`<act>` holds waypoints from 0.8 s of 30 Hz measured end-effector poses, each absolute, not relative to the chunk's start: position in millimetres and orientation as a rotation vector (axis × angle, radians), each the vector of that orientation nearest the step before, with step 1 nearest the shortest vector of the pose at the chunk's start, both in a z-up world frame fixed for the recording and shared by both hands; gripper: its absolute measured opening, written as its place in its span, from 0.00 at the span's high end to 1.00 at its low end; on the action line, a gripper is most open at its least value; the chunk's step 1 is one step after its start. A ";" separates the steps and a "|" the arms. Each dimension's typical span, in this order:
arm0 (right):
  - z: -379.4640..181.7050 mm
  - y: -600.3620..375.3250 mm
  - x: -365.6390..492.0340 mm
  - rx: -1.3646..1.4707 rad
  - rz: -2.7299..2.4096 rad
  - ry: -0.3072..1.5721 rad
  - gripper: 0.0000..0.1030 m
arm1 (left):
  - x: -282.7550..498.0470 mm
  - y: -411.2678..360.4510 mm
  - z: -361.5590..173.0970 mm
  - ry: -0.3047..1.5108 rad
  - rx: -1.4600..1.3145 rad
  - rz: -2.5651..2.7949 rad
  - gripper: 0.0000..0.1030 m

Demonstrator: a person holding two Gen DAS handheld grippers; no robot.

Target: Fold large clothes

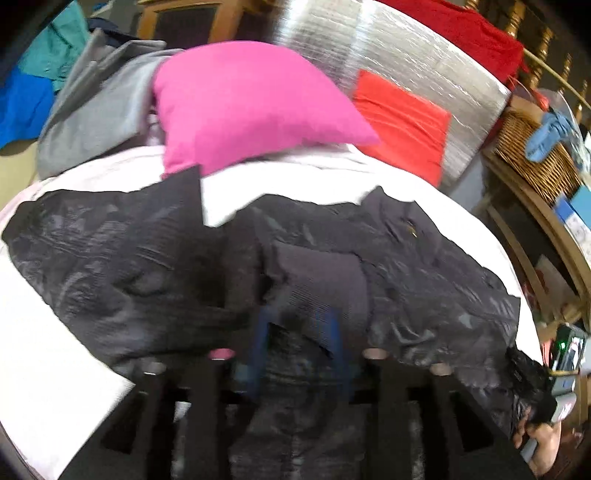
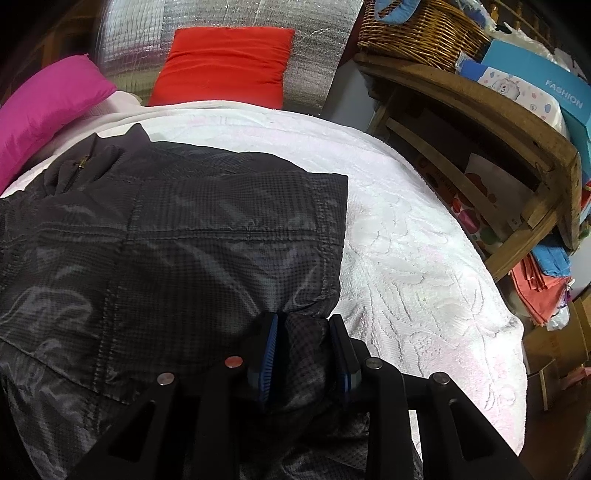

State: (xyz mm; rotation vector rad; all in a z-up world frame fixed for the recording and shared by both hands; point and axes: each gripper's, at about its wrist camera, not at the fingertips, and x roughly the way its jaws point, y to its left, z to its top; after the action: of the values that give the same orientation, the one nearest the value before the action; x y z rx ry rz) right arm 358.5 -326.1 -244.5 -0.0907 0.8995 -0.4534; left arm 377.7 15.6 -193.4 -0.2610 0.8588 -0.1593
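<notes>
A large black quilted jacket [image 1: 147, 258] lies spread on a white bedspread [image 1: 295, 181]. In the left wrist view my left gripper [image 1: 299, 325] is shut on a bunched fold of the jacket, its blue pads partly hidden by the cloth. The view is blurred. In the right wrist view the jacket [image 2: 184, 229] covers the left half of the bed [image 2: 424, 258], with a zipper pull near its collar. My right gripper [image 2: 303, 332] is shut on the jacket's lower right hem, cloth pinched between the blue pads.
A pink pillow [image 1: 251, 107] and a red pillow [image 1: 402, 125] lie at the bed's head against a silver foil panel [image 1: 388, 55]. Grey and blue clothes [image 1: 92, 110] are piled at the left. A wooden shelf [image 2: 480, 110] with a wicker basket [image 2: 417, 33] and boxes stands right of the bed.
</notes>
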 end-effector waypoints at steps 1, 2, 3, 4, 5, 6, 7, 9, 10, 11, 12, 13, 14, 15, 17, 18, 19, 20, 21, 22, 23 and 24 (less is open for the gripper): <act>-244.5 -325.3 358.2 -0.093 -0.455 0.899 0.70 | 378.0 9.7 -195.8 0.865 -0.254 -0.166 0.41; -244.4 -324.5 358.1 -0.096 -0.456 0.899 0.70 | 379.9 2.9 -198.5 0.872 -0.243 -0.174 0.40; -244.2 -324.4 357.9 -0.096 -0.455 0.899 0.70 | 383.8 -7.1 -202.8 0.889 -0.224 -0.187 0.40; -244.1 -324.7 357.3 -0.092 -0.452 0.898 0.70 | 386.5 -13.8 -206.2 0.900 -0.209 -0.199 0.40; -244.0 -325.4 356.7 -0.088 -0.449 0.897 0.70 | 390.7 -23.9 -211.9 0.909 -0.184 -0.210 0.40; -243.5 -327.9 355.9 -0.072 -0.438 0.896 0.70 | 393.2 -31.9 -216.5 0.919 -0.151 -0.201 0.40; -242.6 -331.7 355.0 -0.049 -0.426 0.897 0.70 | 396.9 -39.7 -222.6 0.935 -0.104 -0.172 0.44; -239.5 -346.7 355.0 0.034 -0.393 0.900 0.70 | 402.6 -48.6 -237.1 0.985 -0.057 -0.134 0.51; -237.5 -355.7 354.2 0.093 -0.375 0.901 0.73 | 404.8 -49.6 -242.5 1.005 -0.068 -0.134 0.54; -234.9 -370.6 351.9 0.199 -0.348 0.900 0.77 | 405.2 -49.5 -243.9 1.006 -0.081 -0.136 0.56; -234.0 -381.4 350.2 0.275 -0.326 0.903 0.78 | 404.6 -49.4 -242.8 1.001 -0.085 -0.140 0.59; -233.6 -387.9 349.4 0.318 -0.312 0.906 0.79 | 403.4 -49.3 -239.7 0.996 -0.091 -0.155 0.62; -233.7 -396.1 348.0 0.369 -0.296 0.909 0.79 | 402.0 -48.6 -237.8 0.989 -0.100 -0.165 0.63; -233.6 -399.5 347.1 0.385 -0.290 0.910 0.79 | 399.1 -46.7 -234.6 0.981 -0.114 -0.179 0.65; -234.5 -401.7 345.6 0.401 -0.281 0.913 0.80 | 395.3 -43.4 -230.7 0.978 -0.129 -0.191 0.66; -236.2 -401.1 346.6 0.397 -0.276 0.924 0.80 | 392.3 -41.9 -230.6 0.983 -0.128 -0.192 0.66; -239.2 -398.9 349.5 0.377 -0.268 0.953 0.77 | 390.4 -41.0 -232.4 0.989 -0.128 -0.193 0.66; -239.3 -397.7 350.2 0.360 -0.273 0.960 0.76 | 389.3 -41.2 -235.9 1.004 -0.131 -0.191 0.66; -237.9 -399.5 350.0 0.357 -0.285 0.963 0.74 | 386.4 -43.7 -240.9 1.028 -0.132 -0.189 0.66; -236.1 -401.0 350.1 0.362 -0.294 0.975 0.68 | 383.6 -44.1 -242.2 1.031 -0.132 -0.190 0.66; -234.3 -402.6 349.9 0.368 -0.303 0.982 0.59 | 381.2 -44.7 -240.2 1.026 -0.127 -0.192 0.66; -228.4 -406.4 346.9 0.391 -0.319 0.977 0.52 | 379.1 -44.0 -237.0 1.023 -0.124 -0.200 0.66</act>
State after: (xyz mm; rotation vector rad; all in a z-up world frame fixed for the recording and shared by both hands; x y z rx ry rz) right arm 346.9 -406.4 -228.4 0.3913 0.9772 -0.3190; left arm 379.1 -44.0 -237.0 -0.1244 1.0232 -0.2005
